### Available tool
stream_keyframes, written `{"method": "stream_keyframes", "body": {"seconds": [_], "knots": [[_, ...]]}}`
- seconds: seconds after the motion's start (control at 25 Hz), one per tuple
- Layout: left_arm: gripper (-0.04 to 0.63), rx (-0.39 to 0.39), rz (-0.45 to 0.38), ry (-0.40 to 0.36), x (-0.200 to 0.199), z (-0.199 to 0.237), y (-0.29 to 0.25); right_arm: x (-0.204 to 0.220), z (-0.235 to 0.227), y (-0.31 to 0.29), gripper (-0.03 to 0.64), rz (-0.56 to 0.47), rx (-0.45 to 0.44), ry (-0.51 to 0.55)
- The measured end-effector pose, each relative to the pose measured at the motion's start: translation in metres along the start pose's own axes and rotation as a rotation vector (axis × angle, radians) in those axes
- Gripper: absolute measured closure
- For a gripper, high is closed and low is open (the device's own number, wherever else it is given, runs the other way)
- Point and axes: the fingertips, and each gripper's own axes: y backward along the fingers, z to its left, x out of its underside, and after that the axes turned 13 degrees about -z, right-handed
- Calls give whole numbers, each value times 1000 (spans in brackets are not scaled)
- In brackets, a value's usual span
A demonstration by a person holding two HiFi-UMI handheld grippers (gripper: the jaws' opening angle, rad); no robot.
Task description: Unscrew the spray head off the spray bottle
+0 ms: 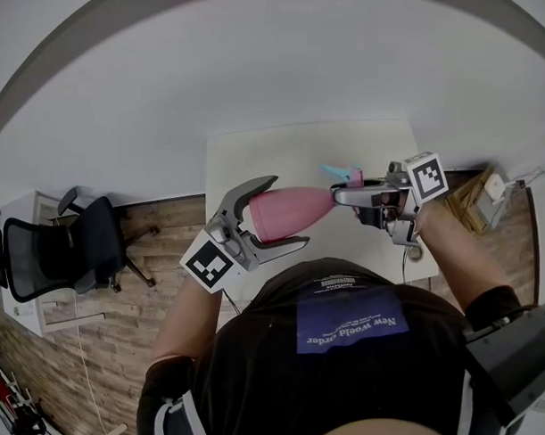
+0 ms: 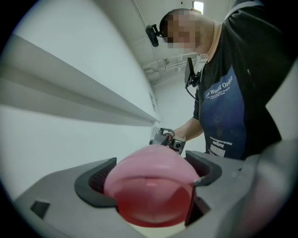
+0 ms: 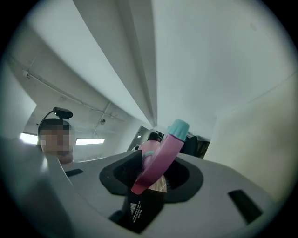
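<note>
White table (image 1: 283, 159), wood floor (image 1: 107, 349), black office chair (image 1: 93, 237).

Head view: I look from on top of the head, almost straight down, at the tabletop (image 1: 284, 146), the left gripper (image 1: 289, 211) and the right gripper (image 1: 343, 195).
Left gripper view: I ride on that gripper and look along its jaws; the bottom of the spray bottle (image 2: 153, 195) is very near.
Right gripper view: I ride on that gripper, very near the spray head (image 3: 160, 155).
Shared: all three see the spray bottle; the two gripper views face each other.
</note>
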Motion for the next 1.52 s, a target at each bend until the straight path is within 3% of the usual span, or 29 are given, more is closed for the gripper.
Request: {"method": "stream_keyframes", "body": {"seconds": [0.12, 0.2, 0.32, 0.56, 0.76, 0.92, 1.04, 1.12, 1.52], "knots": [[120, -102, -26, 216, 2, 3, 2, 0, 6, -1, 492, 11, -3, 70], [120, -116, -41, 312, 3, 4, 2, 0, 11, 0, 492, 21, -11, 167], [120, -98, -84, 455, 4, 6, 4, -1, 24, -1, 492, 49, -39, 377], [120, -95, -162, 893, 8, 13, 7, 5, 48, -6, 492, 137, -110, 840], [120, -81, -184, 1084, 14, 11, 6, 20, 58, -5, 492, 226, -155, 1157], [120, -80, -180, 1169, 19, 11, 7, 28, 49, -1, 492, 329, -110, 1349], [120, -91, -164, 1176, 25, 12, 9, 32, 45, -4, 492, 413, -107, 1536], [120, -100, -168, 1159, 28, 12, 10, 32, 43, -5, 492, 433, -85, 1605], [120, -130, -243, 1118, 28, 18, 10, 21, 48, -8, 489, 386, -28, 1593]]}}
